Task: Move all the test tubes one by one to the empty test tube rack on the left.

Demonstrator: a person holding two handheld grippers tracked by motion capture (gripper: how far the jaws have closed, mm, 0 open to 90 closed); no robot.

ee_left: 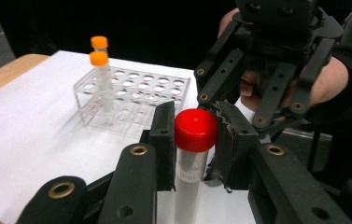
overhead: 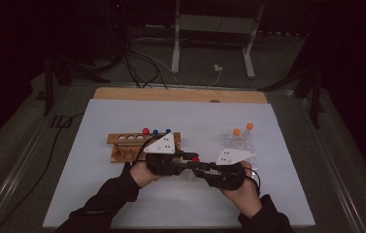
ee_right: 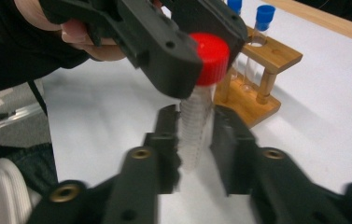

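Note:
A clear tube with a red cap (overhead: pixel 195 159) (ee_left: pixel 195 130) (ee_right: pixel 208 51) hangs above the white mat between both grippers. My left gripper (overhead: pixel 190 158) (ee_left: pixel 196 112) comes in from the left and is shut on the tube just under its cap. My right gripper (overhead: pixel 201 167) (ee_right: pixel 195 116) faces it from the right. Its jaws stand on either side of the tube's lower, graduated part, with a thin gap at one pad. A hand holds each gripper near the table's front.
A wooden rack (overhead: pixel 122 141) (ee_right: pixel 276 56) behind my left gripper holds one red-capped (overhead: pixel 145 130) and two blue-capped tubes (overhead: pixel 155 131). A clear plastic rack (overhead: pixel 239 143) (ee_left: pixel 136 93) at the right holds two orange-capped tubes (overhead: pixel 237 131) (ee_left: pixel 99 58). The white mat (overhead: pixel 122 194) covers the table.

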